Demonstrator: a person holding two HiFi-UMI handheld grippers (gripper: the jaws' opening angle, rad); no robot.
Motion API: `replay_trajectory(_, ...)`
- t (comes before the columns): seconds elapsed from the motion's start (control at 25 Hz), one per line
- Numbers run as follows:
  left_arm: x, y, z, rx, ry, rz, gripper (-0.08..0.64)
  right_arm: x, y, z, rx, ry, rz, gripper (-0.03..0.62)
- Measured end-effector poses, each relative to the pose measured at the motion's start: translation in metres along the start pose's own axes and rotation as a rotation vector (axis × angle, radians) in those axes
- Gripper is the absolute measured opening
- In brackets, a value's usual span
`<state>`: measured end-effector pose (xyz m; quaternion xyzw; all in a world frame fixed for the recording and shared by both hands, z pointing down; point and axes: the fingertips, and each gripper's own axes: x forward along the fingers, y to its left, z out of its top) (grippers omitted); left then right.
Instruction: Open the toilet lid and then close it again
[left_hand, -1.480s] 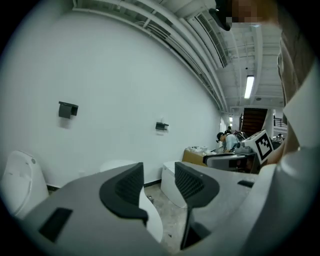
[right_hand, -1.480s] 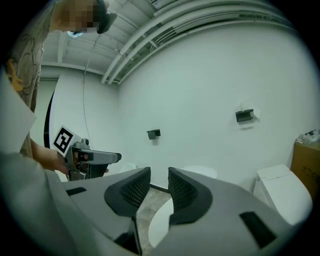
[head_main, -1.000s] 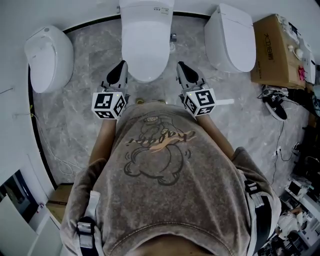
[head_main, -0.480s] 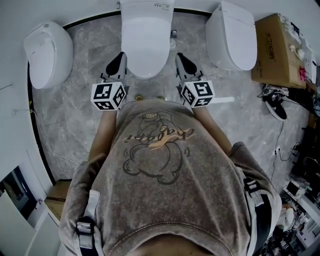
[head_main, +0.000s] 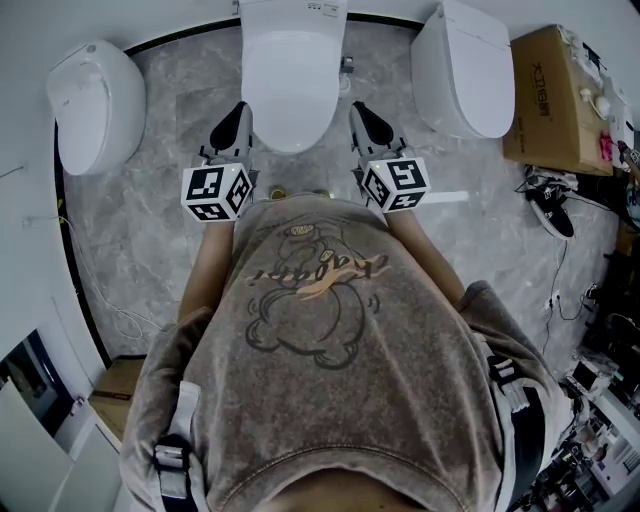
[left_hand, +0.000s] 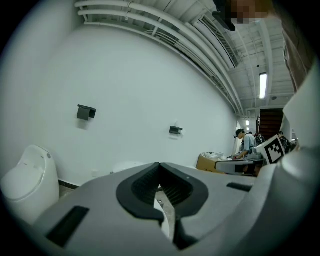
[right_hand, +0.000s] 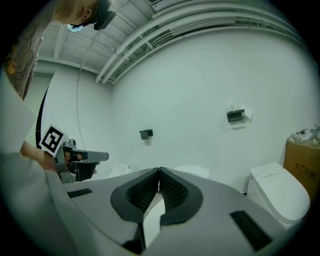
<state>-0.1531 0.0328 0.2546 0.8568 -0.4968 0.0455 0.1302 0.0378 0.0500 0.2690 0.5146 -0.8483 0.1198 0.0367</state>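
- Both tools have their jaws pressed together, with nothing between them.
- My left tool (head_main: 240, 115) and right tool (head_main: 361, 113) hang at either side of the toilet lid (head_main: 292, 80), near its front end.
- That lid lies down, closed.
- Farther out, a left toilet (head_main: 95, 105) and a right toilet (head_main: 465, 70) stand on the marble floor (head_main: 170, 230).

Toilet (head_main: 292, 85) between two grippers

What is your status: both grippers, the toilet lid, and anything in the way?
Left gripper and right gripper shut, empty. Toilet lid down, one gripper at each side, not touching. Nothing seen in the way.
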Motion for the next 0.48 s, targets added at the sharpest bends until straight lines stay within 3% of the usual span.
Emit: replay_trajectory(0.48, -0.0042, -0.0022, -0.0043, -0.011, -0.003, 0.006, 0.009, -0.0024, -0.0042, -0.0024, 0.009, -0.002, -0.004, 0.028)
